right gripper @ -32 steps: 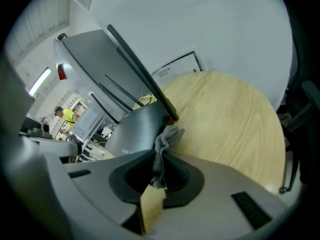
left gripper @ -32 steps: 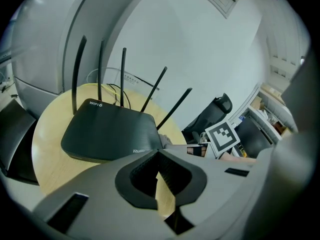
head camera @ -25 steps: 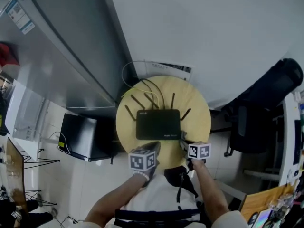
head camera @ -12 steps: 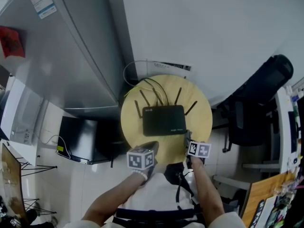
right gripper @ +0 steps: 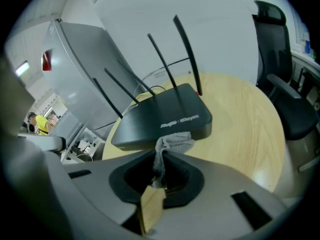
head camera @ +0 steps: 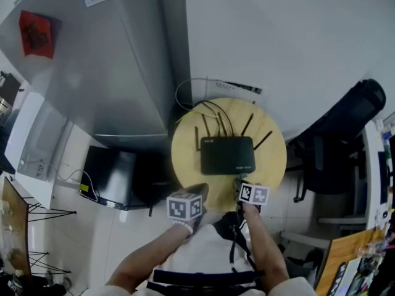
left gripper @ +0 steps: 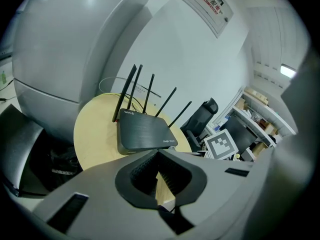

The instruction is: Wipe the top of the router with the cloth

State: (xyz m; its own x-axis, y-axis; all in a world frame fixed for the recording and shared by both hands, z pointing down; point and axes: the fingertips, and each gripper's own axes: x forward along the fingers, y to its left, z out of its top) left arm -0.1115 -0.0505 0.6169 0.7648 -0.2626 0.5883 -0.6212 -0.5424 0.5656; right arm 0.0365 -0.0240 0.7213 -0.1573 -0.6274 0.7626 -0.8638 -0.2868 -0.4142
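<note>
Since cloth (right gripper: 172, 143) is pinched in R gripper (right gripper: 161, 166), free end bunched just before router (right gripper: 160, 116) front edge, wiping looks intended. Router centred on table (right gripper: 240, 119). L gripper (left gripper: 158, 170) closed, empty, held clear.

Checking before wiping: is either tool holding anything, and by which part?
The right tool pinches the grey cloth by one bunched end; the rest sticks out ahead. The left tool is shut, empty.

Round light-wood table (head camera: 185, 159); black router (head camera: 227, 155) lying flat near centre, cables (head camera: 213, 111) behind.
</note>
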